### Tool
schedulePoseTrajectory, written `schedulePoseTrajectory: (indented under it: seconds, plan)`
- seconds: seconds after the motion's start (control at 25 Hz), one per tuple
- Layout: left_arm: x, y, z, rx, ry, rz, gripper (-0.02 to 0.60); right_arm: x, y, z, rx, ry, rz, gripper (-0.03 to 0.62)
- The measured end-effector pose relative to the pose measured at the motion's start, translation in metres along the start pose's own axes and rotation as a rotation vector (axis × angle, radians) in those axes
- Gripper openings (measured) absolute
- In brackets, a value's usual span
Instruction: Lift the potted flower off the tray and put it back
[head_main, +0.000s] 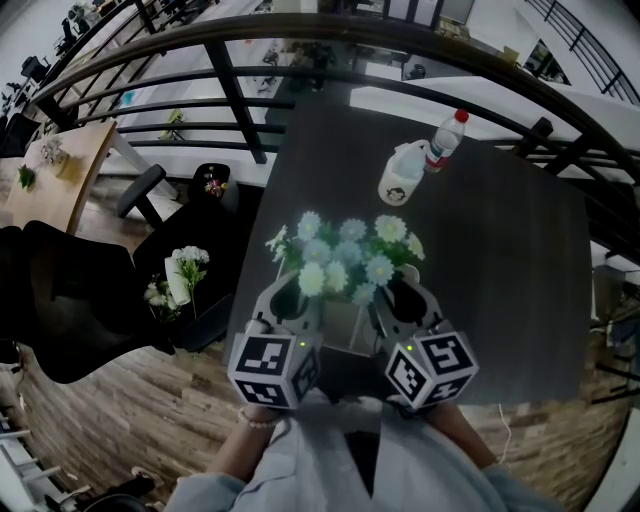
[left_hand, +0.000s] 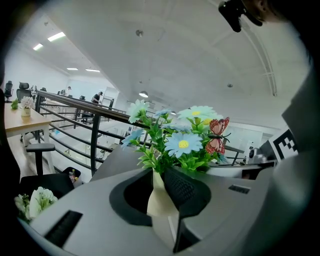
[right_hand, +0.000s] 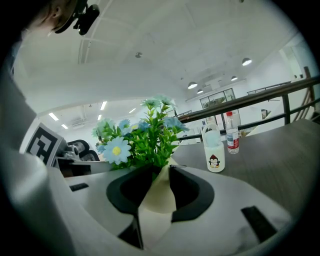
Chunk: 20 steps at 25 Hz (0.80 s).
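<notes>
The potted flower (head_main: 345, 255) has pale blue and white daisies with green leaves over a cream pot (head_main: 340, 320), and it sits at the near edge of the dark table (head_main: 500, 270). My left gripper (head_main: 300, 300) is at the pot's left side and my right gripper (head_main: 400, 300) at its right. In the left gripper view, the left gripper (left_hand: 162, 192) pinches the cream pot wall (left_hand: 159, 202) under the blooms (left_hand: 182, 142) and a red butterfly (left_hand: 218, 135). In the right gripper view, the right gripper (right_hand: 159, 187) grips the pot wall (right_hand: 157, 202) in the same way. The tray is hidden.
A white jug with a penguin picture (head_main: 402, 175) and a red-capped water bottle (head_main: 446, 140) stand at the table's far side. A black railing (head_main: 230, 80) runs behind. A black chair (head_main: 60, 300) and another bunch of flowers (head_main: 180, 275) are at the left, on the floor.
</notes>
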<state>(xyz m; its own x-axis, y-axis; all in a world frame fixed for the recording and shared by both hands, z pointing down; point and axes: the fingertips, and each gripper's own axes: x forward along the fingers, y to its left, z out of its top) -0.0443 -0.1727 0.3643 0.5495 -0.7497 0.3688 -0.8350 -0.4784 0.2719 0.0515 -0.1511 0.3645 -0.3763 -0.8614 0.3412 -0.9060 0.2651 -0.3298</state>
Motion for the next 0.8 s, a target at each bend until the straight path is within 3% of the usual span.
schedulePoseTrajectory:
  seconds: [0.8]
  plan:
    - [-0.0029,-0.0019,0.0069,-0.026,-0.025,0.003,0.072,-0.0040,0.0017,0.0082,-0.005,-0.029,-0.002,0.113]
